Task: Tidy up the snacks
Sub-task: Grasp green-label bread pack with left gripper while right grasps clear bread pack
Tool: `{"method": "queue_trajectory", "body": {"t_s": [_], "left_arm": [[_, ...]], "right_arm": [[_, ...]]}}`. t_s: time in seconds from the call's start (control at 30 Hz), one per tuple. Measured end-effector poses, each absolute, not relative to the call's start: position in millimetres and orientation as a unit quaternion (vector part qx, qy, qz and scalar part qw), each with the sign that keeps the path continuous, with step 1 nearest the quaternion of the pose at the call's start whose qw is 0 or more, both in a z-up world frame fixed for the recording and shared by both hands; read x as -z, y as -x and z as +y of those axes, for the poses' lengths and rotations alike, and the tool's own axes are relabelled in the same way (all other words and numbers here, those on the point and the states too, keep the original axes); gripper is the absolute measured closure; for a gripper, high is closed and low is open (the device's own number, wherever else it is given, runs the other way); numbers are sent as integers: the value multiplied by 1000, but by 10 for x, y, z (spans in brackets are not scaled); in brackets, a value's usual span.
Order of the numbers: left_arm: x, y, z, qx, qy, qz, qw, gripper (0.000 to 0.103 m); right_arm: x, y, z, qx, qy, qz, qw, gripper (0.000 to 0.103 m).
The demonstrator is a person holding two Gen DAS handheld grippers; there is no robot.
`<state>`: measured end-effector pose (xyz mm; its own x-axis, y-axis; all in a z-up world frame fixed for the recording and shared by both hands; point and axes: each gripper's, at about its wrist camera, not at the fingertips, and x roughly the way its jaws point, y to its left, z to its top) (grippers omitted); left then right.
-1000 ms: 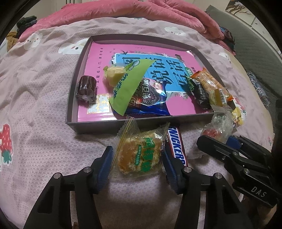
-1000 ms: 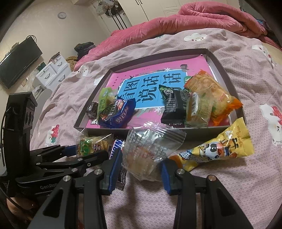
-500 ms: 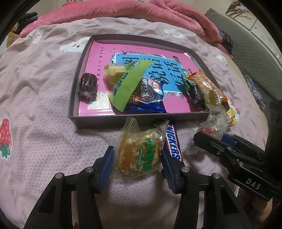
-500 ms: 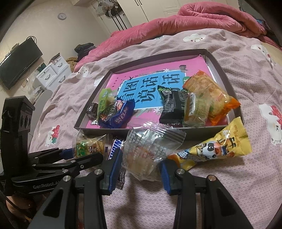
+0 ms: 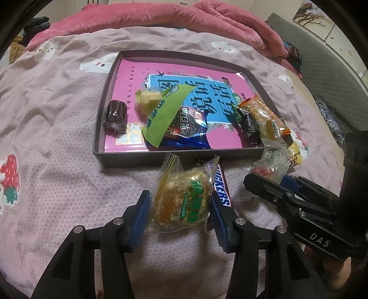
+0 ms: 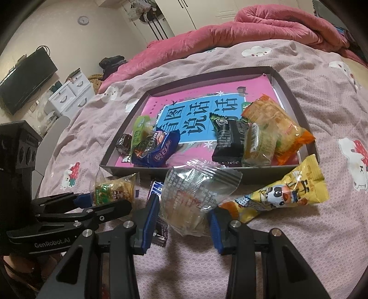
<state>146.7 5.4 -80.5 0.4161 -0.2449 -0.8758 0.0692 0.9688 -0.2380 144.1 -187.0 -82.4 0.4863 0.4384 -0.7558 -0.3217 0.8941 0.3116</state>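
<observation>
Pink bedsheet (image 5: 57, 142) printed with white bunnies and strawberries, spread across the bed. Rumpled rose-pink quilt (image 6: 253, 30) heaped along the far edge. Dark screen (image 6: 25, 80) mounted on the left wall, white drawer unit (image 6: 71, 92) just beside it, round clock (image 6: 83, 20) higher up. Grey padded surface (image 5: 326, 76) off right.

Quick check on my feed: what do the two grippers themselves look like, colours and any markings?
Both are matte black two-finger linkage frames with silver pivot bolts and ribbed blue finger pads. The left gripper carries white "GenRobot.AI" lettering on its side; the right gripper is marked "DAS" in white. No cables or sleeves show.
</observation>
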Motion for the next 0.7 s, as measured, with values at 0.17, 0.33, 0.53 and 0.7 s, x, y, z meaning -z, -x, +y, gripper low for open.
{"method": "queue_trajectory", "body": {"t_s": [0.17,0.33,0.53,0.7], "left_arm": [[674,-1430,111,93,91,522,843,52],[517,-1416,137,93,88,505,853,52],[395,-1438,174,89,85,492,862,52],[277,-1490,222,88,90,477,870,52]], "right_arm": [[804,-1409,-1847,-225,-56,450,862,62],[752,-1380,-1832,-229,-48,440,867,62],[658,-1375,-1835,-232,-47,425,874,62],[548,-1409,-1810,-234,-39,411,880,62]]}}
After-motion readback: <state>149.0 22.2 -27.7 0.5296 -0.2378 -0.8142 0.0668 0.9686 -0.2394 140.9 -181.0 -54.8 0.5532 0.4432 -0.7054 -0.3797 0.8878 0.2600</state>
